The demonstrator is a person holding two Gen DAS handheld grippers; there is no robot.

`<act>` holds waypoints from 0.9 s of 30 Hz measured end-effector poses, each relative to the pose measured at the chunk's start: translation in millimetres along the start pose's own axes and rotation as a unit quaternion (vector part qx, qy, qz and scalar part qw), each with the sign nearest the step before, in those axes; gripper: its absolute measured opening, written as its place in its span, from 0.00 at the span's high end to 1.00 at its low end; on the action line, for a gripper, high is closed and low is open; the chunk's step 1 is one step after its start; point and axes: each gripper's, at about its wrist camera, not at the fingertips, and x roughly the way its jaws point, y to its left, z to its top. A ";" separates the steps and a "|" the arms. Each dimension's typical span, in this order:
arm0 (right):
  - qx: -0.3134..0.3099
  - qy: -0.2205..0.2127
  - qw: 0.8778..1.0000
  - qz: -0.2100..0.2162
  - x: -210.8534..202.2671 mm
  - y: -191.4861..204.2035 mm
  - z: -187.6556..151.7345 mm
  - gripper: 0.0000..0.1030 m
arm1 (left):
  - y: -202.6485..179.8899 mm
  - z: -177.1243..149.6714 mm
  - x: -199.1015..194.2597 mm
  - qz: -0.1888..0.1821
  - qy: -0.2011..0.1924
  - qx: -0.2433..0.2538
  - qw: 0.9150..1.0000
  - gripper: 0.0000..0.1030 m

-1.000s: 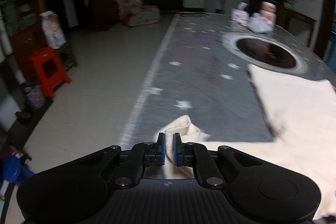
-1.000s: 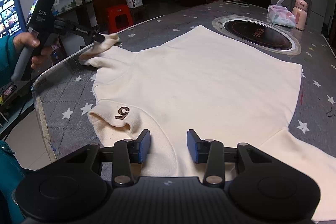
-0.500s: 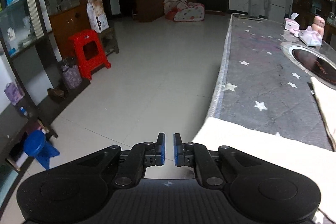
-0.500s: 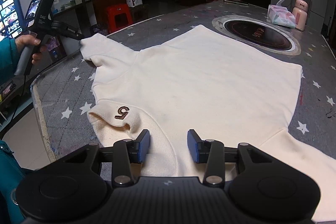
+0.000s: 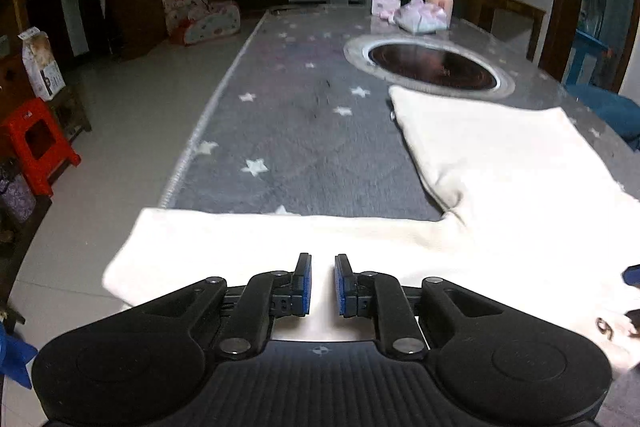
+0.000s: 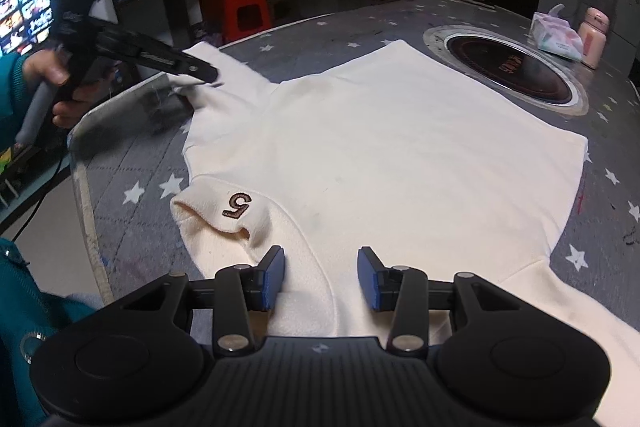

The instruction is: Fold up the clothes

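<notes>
A cream sweater [image 6: 400, 155] lies flat on the grey star-patterned table [image 5: 288, 131]. Its turtleneck collar [image 6: 236, 205], marked with a brown "5", points toward the near left edge. One sleeve [image 5: 260, 239] stretches out to the table's left edge, with its cuff hanging slightly over. My left gripper [image 5: 322, 283] hovers over that sleeve with a narrow gap between its blue pads and no cloth pinched there. In the right wrist view a hand [image 6: 52, 79] holds the left gripper [image 6: 210, 73] above the sleeve. My right gripper [image 6: 320, 277] stands wide open above the shoulder beside the collar.
A round dark hob [image 6: 508, 71] is set into the table beyond the sweater's hem. A tissue pack [image 6: 558, 37] and a pink bottle [image 6: 596, 37] stand behind it. The table's left edge [image 5: 192, 155] drops to a tiled floor with a red stool [image 5: 36, 143].
The left gripper pulled the sleeve cuff outward to the table edge, then let it go and swung back over the sleeve. The sleeve now lies straight. The right gripper has not moved.
</notes>
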 end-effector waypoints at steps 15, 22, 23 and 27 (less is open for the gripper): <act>-0.005 -0.005 1.000 0.015 -10.8 -6.7 -3.0 0.58 | -0.6 4.4 -9.8 0.025 -0.030 0.033 0.999 0.74; 0.000 -0.013 1.000 0.008 -11.7 -7.5 -2.5 0.54 | -57.7 8.4 -23.3 -0.081 -0.045 0.060 0.994 0.73; 0.000 -0.012 1.000 0.009 -10.7 -6.8 -3.1 0.54 | -65.0 8.7 -20.5 -0.091 -0.043 0.063 0.993 0.73; 0.006 -0.010 1.000 0.006 -7.8 -5.7 -7.0 0.53 | -84.6 12.2 -5.8 -0.116 -0.034 0.067 0.990 0.73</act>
